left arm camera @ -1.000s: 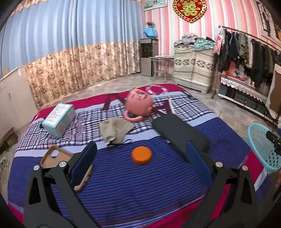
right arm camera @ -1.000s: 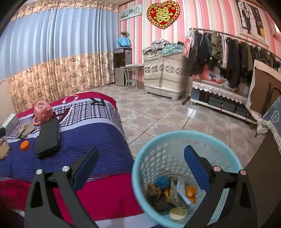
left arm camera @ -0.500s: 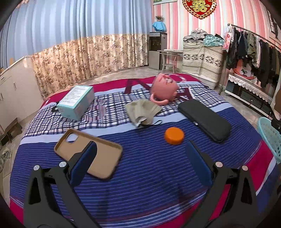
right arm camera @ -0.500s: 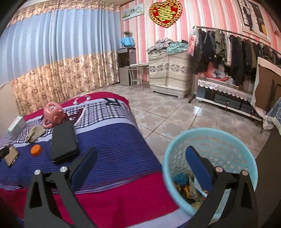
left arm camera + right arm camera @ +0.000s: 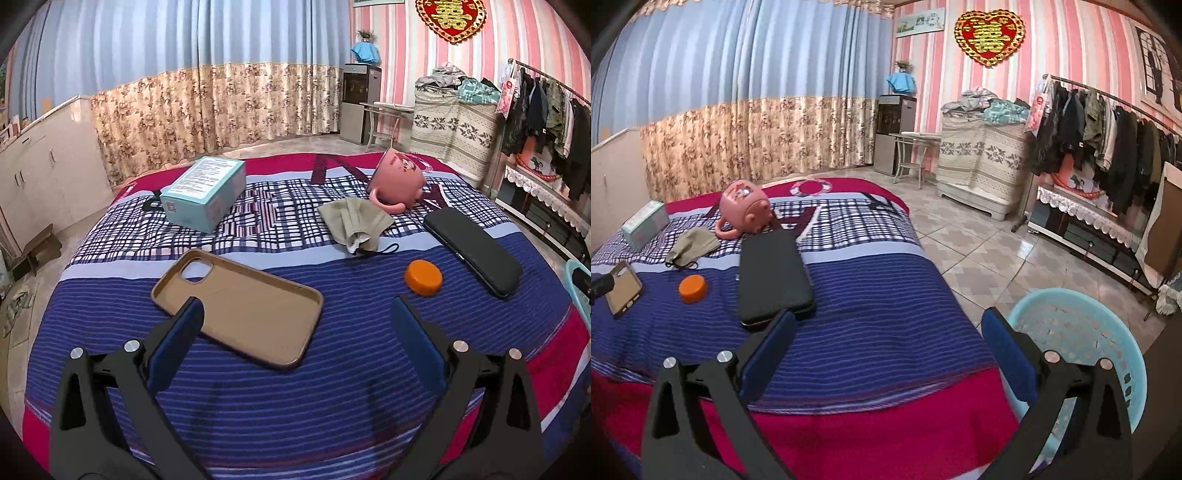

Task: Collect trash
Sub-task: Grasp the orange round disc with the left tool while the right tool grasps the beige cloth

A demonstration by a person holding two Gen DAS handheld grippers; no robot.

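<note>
On the striped bed [image 5: 332, 387] lie an orange cap [image 5: 423, 277], a used grey-green face mask [image 5: 354, 221], a tan phone case [image 5: 240, 306], a teal box [image 5: 205, 194], a tipped pink mug [image 5: 397, 179] and a black case [image 5: 474, 251]. My left gripper [image 5: 295, 343] is open and empty, just over the near end of the phone case. My right gripper [image 5: 886, 350] is open and empty above the bed's right edge, left of the light-blue trash basket [image 5: 1082, 332] on the floor. The cap [image 5: 692, 288] and mask [image 5: 692, 245] also show in the right wrist view.
Tiled floor [image 5: 979, 251] lies right of the bed. A clothes rack [image 5: 1108, 129], a covered cabinet [image 5: 982, 162] and a water dispenser [image 5: 895, 133] stand along the striped wall. Curtains [image 5: 207, 110] hang behind the bed and white cabinets [image 5: 37, 166] stand at the left.
My left gripper has swung left, so the phone case sits between its fingers. My right gripper has swung left from over the basket toward the bed; the basket's contents are out of sight.
</note>
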